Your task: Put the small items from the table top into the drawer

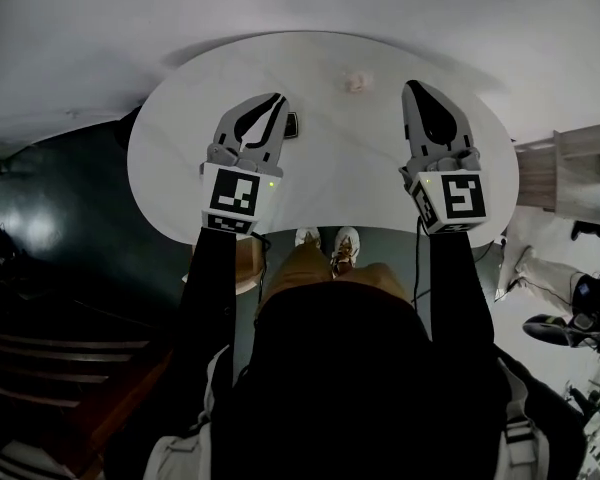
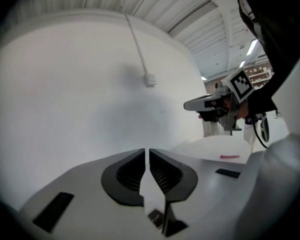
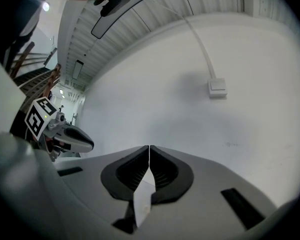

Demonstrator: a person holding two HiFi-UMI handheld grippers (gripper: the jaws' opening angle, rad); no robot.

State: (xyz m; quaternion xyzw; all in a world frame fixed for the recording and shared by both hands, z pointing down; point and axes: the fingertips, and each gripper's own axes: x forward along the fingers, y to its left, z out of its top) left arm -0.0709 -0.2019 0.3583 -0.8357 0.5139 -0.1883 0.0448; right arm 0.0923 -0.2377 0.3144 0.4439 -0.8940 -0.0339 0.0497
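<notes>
My left claw and right claw hang over one round, smooth white worktop, both closed and holding nothing. The head view shows two small items: a flat dark square just beside the left claw and a pale crumpled lump between the claws. Only the left gripper view shows a thin pink strip.

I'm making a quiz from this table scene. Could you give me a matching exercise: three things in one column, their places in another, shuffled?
Things:
1 left gripper
2 dark flat item
3 pale small item

Places:
A the table's far middle
B beside the left gripper's jaws
C shut, over the table's left part

Pairs: 1-C; 2-B; 3-A
</notes>
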